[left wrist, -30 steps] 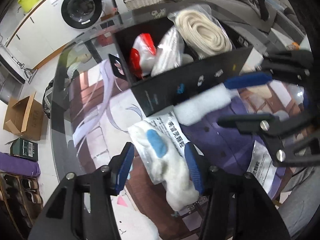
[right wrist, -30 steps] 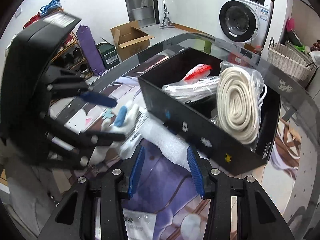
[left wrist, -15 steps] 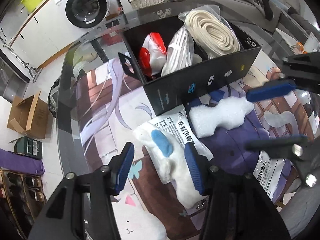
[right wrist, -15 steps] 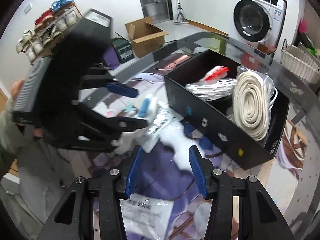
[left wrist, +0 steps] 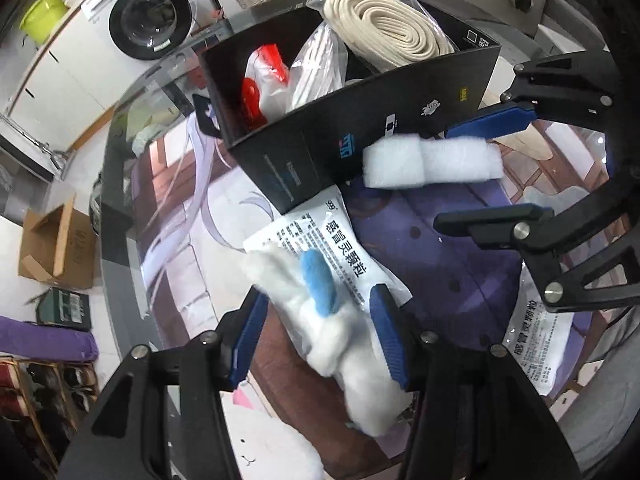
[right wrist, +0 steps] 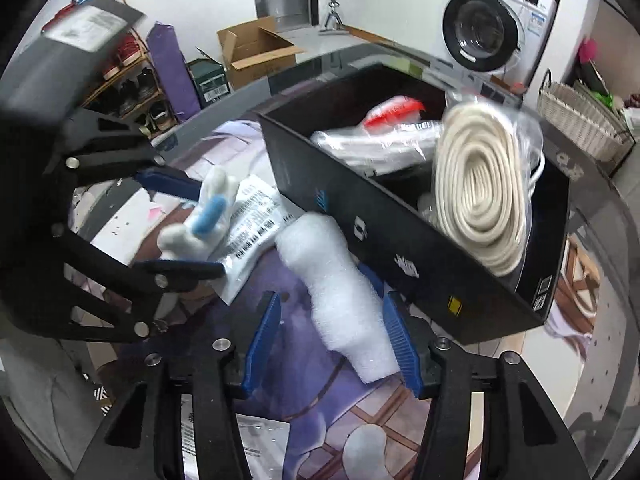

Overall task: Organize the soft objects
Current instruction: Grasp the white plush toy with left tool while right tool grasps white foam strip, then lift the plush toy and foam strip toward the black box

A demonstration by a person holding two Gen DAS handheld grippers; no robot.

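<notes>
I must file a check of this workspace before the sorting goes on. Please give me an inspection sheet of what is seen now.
Surface: glass table covered by a printed mat.
Job's things: white plush toy with a blue patch, between the open left gripper fingers; white foam piece between the open right gripper fingers; black box holding a bagged rope coil and other bagged items.
Clutter: printed sachets on the mat.
Grippers: neither visibly clamps its item.
Cables: nothing seen apart from the rope coil.
Surroundings: washing machine, cardboard box, wicker basket, shoe rack.
</notes>
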